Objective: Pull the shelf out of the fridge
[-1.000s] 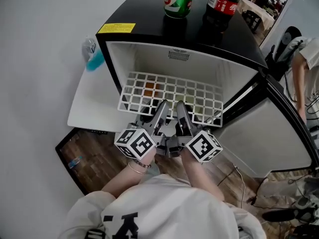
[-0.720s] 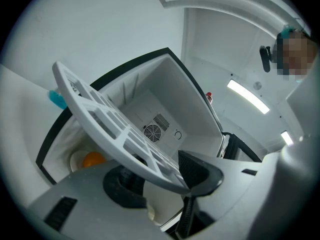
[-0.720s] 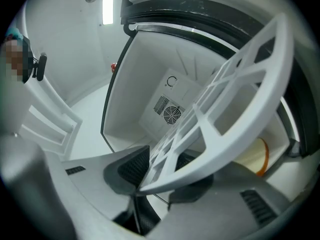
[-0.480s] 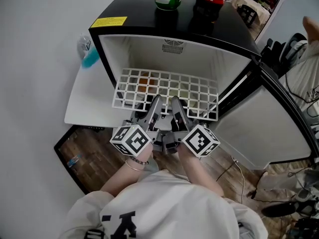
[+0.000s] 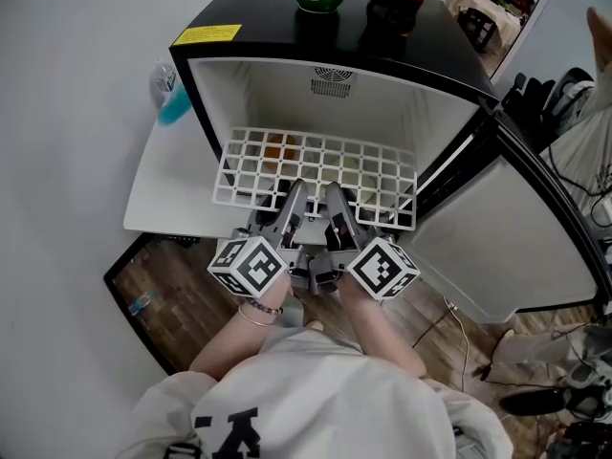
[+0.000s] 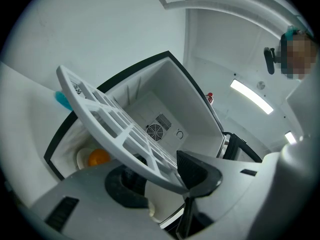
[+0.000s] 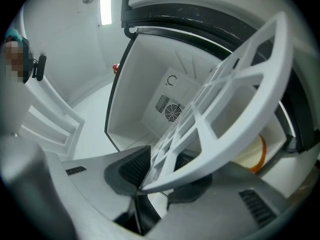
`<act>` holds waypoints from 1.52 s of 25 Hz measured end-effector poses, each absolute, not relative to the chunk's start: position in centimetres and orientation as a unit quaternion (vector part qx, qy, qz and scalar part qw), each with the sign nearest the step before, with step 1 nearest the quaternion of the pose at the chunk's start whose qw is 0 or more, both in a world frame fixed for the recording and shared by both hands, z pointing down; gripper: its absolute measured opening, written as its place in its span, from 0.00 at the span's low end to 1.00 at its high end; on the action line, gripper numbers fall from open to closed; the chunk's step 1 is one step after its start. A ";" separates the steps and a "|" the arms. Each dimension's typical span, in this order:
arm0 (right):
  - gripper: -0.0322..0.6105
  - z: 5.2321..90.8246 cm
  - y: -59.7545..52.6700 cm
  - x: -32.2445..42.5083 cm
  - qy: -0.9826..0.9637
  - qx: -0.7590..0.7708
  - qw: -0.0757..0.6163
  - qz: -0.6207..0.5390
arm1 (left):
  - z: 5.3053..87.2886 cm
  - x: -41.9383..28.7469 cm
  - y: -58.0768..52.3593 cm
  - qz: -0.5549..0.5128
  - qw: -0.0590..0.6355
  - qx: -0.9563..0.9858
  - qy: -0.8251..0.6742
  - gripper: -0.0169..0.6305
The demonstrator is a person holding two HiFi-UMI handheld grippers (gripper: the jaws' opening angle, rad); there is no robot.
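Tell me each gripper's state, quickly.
Left gripper: fingers just been closing, now clamped on the shelf front edge.
Right gripper: fingers just been closing, also clamped on that shelf edge.

The white grid shelf (image 5: pixel 316 175) is lying level, sticking partway out of the open black fridge (image 5: pixel 287 36), its front edge jutting past the white-walled opening
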State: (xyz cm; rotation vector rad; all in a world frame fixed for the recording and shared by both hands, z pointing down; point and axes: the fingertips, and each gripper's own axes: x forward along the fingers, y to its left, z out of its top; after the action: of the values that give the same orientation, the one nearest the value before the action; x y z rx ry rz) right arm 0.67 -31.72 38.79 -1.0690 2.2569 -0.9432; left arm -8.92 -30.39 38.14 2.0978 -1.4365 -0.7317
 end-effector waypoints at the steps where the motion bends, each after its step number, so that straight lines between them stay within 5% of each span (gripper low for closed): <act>1: 0.25 38.8 -31.7 0.7 0.822 -0.389 0.233 -0.344 | 38.2 -8.9 -30.3 -0.269 0.245 0.768 -0.527 0.30; 38: 0.25 38.7 -28.7 0.8 0.811 -0.422 0.231 -0.333 | 38.2 -8.7 -27.5 -0.249 0.264 0.783 -0.506 0.29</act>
State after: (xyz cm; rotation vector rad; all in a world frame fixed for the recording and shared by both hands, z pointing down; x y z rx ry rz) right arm 0.83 -28.70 38.67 -1.1591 2.2305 -0.9164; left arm -8.71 -27.52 38.24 2.1167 -1.3668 -0.6736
